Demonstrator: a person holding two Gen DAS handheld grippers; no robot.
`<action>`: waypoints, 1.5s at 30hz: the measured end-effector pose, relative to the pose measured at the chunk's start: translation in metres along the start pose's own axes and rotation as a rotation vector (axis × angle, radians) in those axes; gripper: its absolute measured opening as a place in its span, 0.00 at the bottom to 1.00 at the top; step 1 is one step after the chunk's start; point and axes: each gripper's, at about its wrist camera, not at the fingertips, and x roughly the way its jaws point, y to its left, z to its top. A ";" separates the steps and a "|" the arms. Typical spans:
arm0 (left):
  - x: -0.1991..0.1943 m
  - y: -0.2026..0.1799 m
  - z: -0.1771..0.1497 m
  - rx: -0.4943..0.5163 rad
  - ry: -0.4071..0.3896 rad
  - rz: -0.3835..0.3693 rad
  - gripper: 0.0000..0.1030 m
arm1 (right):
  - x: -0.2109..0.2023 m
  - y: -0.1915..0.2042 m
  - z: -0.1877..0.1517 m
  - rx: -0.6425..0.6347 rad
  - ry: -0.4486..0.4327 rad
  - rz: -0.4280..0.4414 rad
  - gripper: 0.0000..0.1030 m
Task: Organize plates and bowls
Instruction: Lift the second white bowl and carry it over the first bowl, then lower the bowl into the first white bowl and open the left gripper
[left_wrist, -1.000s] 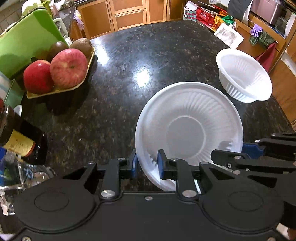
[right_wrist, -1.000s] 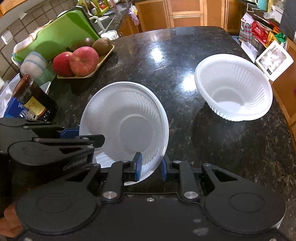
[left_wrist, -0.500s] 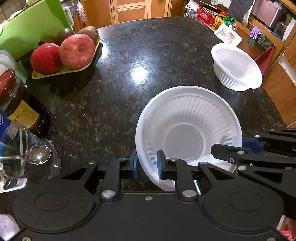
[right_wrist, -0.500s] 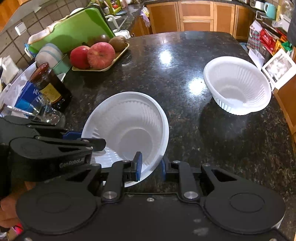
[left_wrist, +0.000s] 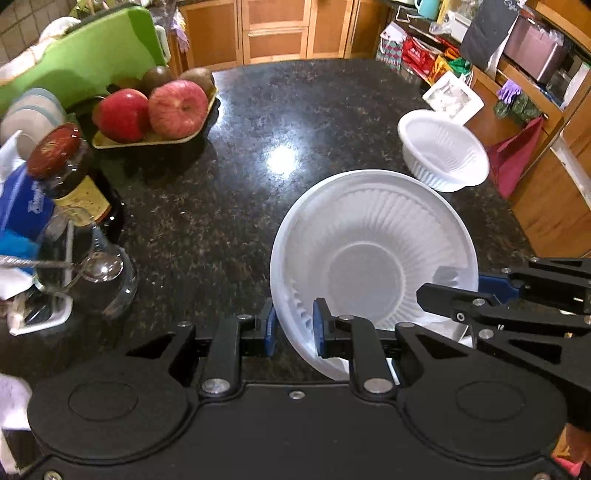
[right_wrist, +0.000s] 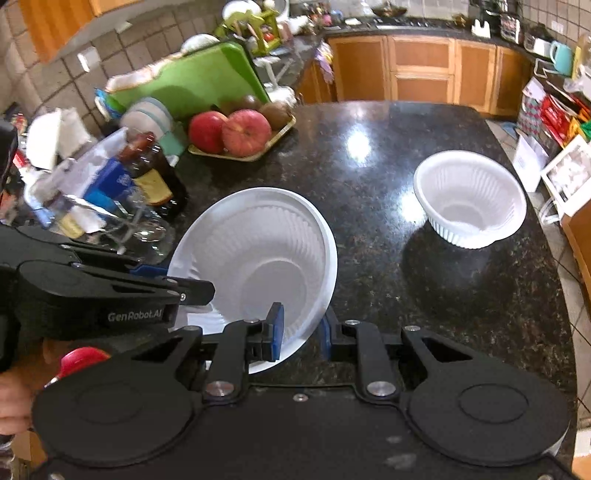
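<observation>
A white ribbed plate (left_wrist: 373, 258) is held up over the black granite counter (left_wrist: 258, 129), tilted. My left gripper (left_wrist: 293, 326) is shut on the plate's near left rim. My right gripper (right_wrist: 301, 330) is shut on its near right rim, and the plate shows in the right wrist view (right_wrist: 258, 258) too. A white ribbed bowl (left_wrist: 443, 149) stands upright on the counter far right, apart from both grippers; it also shows in the right wrist view (right_wrist: 469, 197).
A tray of apples and kiwis (left_wrist: 155, 110) sits far left by a green cutting board (left_wrist: 81, 70). A brown bottle (left_wrist: 70, 177), a glass bowl with a spoon (left_wrist: 88, 273) and packets crowd the left edge. Cabinets stand beyond the counter.
Both grippers have risen and pulled back with the plate, which now hangs higher over the counter. The bowl looks farther away. More of the left clutter has come into view.
</observation>
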 end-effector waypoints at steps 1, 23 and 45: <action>-0.006 -0.004 -0.003 -0.004 -0.006 0.004 0.25 | -0.008 -0.001 -0.003 -0.008 -0.009 0.011 0.22; -0.053 -0.087 -0.078 -0.029 -0.006 0.037 0.26 | -0.091 -0.047 -0.087 -0.077 0.015 0.148 0.22; -0.038 -0.091 -0.088 -0.054 0.003 0.056 0.55 | -0.080 -0.058 -0.093 -0.095 -0.003 0.071 0.55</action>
